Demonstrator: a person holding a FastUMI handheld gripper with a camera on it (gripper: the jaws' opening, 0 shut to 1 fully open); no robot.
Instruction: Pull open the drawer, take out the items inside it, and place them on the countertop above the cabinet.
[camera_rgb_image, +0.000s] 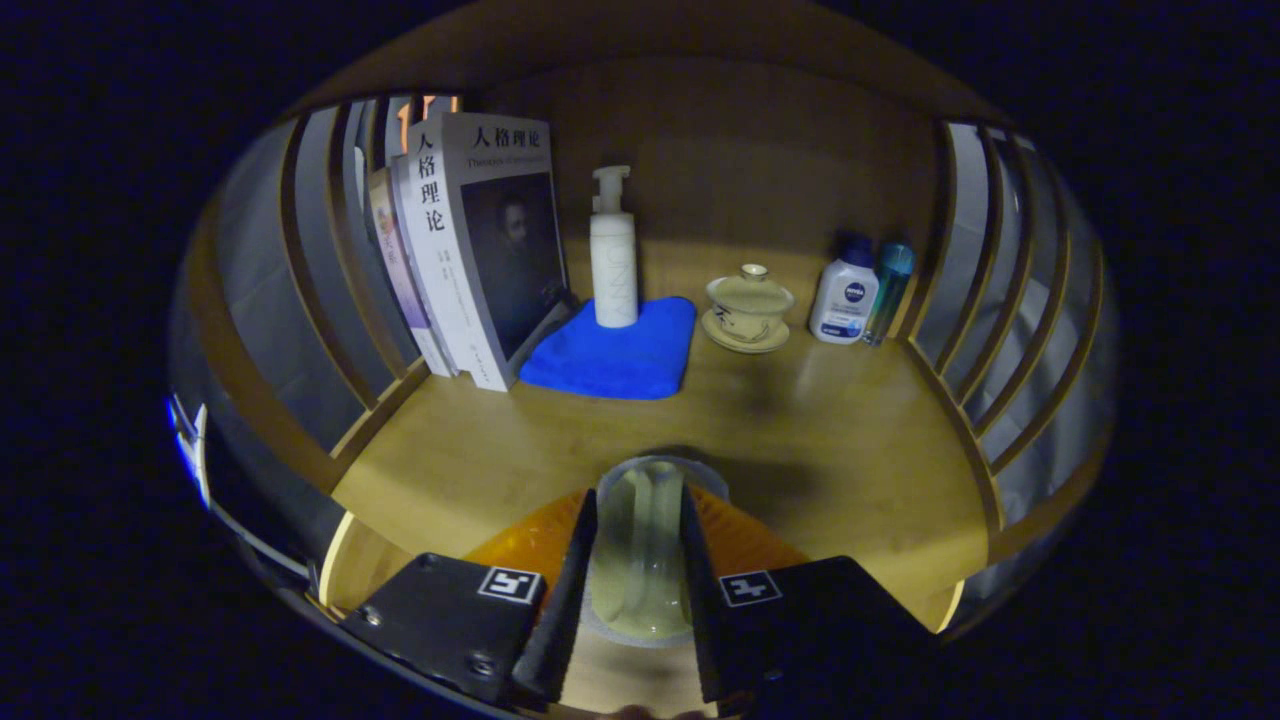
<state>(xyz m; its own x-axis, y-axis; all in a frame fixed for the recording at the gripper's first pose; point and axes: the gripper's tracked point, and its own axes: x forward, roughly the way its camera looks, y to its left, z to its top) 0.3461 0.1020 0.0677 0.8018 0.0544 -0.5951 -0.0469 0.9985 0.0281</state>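
Dim light leaves much of the scene hard to read: the lower part of a clear glass cup (641, 560) is cut off between the gripper (637, 600) fingers, and its contents, if any, cannot be made out. The jaws are clenched on the cup, one finger pressing each side, holding it just above the wooden tabletop (830, 450). Beyond the jaws, at the back of the tabletop, stand a row of books (470, 250) leaning against the slatted side rail (320, 300), a white pump bottle (612, 255) on a folded blue cloth (620, 360), a lidded tea bowl on a saucer (748, 310), and two small bottles (860, 295) in the far corner. An orange patch flanks the fingers; what it belongs to is unclear.
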